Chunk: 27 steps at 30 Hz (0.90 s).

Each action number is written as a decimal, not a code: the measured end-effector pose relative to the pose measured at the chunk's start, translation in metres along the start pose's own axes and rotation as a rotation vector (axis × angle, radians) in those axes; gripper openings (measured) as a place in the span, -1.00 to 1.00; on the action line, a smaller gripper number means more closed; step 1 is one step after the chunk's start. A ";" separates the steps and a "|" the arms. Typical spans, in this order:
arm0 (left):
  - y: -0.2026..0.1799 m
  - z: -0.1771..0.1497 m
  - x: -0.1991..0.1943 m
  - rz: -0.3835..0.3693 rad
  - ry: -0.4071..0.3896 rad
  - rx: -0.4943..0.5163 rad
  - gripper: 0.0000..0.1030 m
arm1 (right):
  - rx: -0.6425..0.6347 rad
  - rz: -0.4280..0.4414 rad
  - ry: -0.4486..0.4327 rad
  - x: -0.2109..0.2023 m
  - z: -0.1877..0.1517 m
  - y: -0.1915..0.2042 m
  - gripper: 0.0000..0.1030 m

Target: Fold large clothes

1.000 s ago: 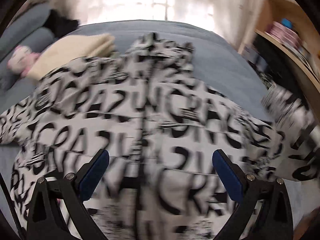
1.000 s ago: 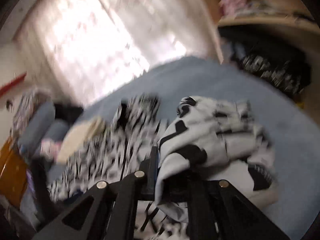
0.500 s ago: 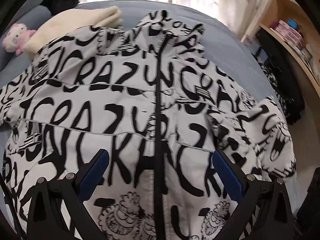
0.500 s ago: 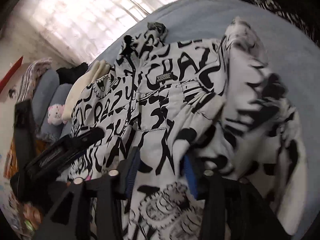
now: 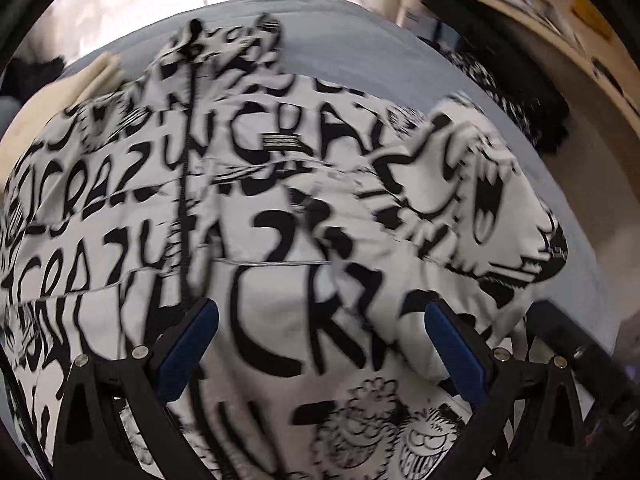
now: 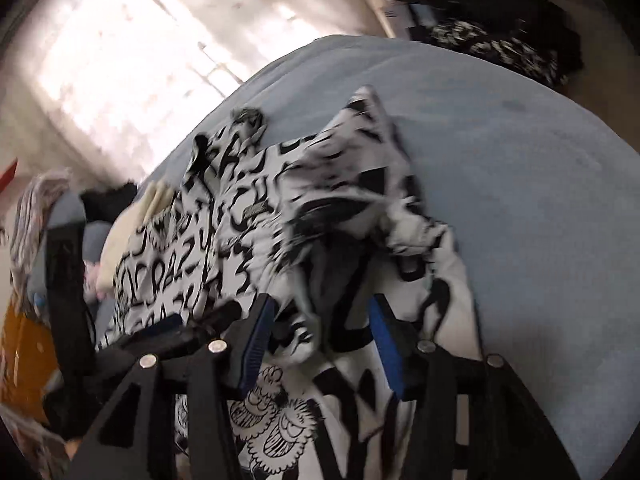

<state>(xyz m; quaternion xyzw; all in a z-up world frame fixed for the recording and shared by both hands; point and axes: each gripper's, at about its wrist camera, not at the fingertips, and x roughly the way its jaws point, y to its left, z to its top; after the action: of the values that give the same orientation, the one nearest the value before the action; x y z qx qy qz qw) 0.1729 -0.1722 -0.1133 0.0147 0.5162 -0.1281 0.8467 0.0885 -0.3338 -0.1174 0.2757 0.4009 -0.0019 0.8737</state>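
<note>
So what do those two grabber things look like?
Both look alike. The left gripper and the right gripper each have two black plastic fingers with triangle-shaped cut-outs and small shiny silver bolts. Flat blue pads line the inner faces of the fingers. No hands or sleeves show.

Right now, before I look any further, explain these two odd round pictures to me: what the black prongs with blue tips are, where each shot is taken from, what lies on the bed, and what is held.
There is no robot here. A person holds a two-fingered tool in each hand, with a wide-angle camera on each looking along its fingers, hence the round, bent pictures. One shot looks past the left tool, the other past the right tool. A black-and-white printed jacket lies zip-up on a blue bed, one sleeve folded over its front. A cream garment lies beside it. Both tools are open and grip nothing; the right one's jaws have just been opening, with loose cloth between them.
</note>
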 end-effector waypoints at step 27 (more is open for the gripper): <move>0.018 0.044 -0.023 0.112 -0.197 0.061 -0.76 | 0.073 -0.072 -0.033 -0.006 -0.005 -0.034 -0.03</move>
<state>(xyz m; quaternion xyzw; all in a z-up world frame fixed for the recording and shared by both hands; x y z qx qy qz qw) 0.2057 -0.1567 -0.0747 0.0569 0.4248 -0.0971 0.8982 0.0731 -0.3613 -0.1319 0.2928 0.3954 -0.0524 0.8690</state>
